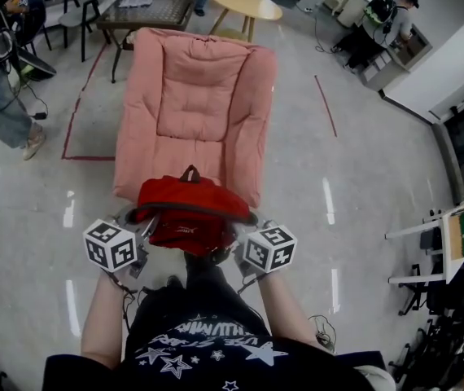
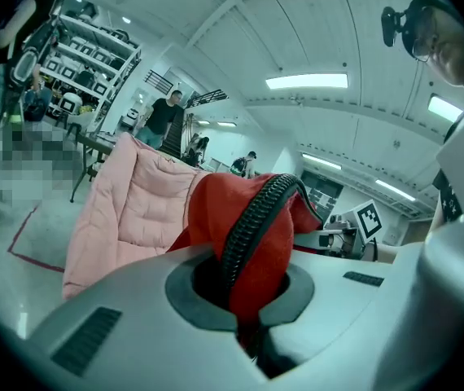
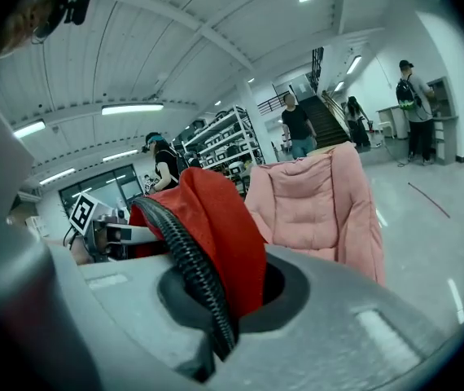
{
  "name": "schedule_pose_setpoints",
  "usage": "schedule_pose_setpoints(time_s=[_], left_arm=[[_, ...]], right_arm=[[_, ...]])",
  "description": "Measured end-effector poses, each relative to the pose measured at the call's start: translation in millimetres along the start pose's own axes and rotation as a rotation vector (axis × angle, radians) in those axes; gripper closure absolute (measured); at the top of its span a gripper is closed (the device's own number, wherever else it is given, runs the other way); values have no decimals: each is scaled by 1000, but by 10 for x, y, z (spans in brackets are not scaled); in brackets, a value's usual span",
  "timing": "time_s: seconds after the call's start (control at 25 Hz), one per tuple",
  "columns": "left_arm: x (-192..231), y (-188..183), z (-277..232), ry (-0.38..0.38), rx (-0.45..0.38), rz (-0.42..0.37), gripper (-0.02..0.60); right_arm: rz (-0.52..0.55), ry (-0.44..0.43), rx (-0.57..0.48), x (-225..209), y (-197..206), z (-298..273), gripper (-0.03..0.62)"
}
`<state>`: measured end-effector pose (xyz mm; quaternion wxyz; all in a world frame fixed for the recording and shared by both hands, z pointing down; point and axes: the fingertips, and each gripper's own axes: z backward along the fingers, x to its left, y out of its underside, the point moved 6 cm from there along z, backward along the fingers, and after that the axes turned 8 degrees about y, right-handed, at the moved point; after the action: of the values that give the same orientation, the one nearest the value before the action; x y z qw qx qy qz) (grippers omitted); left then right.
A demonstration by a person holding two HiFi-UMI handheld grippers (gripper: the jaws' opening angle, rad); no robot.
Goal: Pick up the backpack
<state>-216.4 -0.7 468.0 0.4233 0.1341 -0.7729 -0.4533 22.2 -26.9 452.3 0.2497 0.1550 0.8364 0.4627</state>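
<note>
Left gripper [image 1: 144,236] and right gripper [image 1: 238,247] are both clenched on zip-edged folds of the red fabric backpack [image 1: 191,210], one each side, likely so the load is shared. It is held at the front edge of the pink padded armchair [image 1: 195,104]. Pale glossy floor [image 1: 362,186] is seen around the armchair.

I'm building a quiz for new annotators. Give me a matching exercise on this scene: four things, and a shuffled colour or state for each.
Things:
1. backpack
2. armchair
3. round table
4. left gripper

Colour or state:
a. pink
b. clamped on fabric
c. red
d. pale wood

Pairs: 1-c, 2-a, 3-d, 4-b
</note>
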Motion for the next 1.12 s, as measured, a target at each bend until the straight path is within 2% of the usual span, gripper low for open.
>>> schedule_pose_setpoints(time_s=[0.28,0.48,1.0,1.12], left_arm=[[-285,328,213,5,12,32,574],[-495,479,237,2,27,22,574],[-1493,617,262,-34,-24,-39,574],[-1789,730,218,-26,-2,-64,574]], right_arm=[[16,16,43,181,285,358,588],[22,16,49,157,412,548,588],[44,-51,-56,47,494,1510,588],[46,-48,-66,-17,590,1831,588]])
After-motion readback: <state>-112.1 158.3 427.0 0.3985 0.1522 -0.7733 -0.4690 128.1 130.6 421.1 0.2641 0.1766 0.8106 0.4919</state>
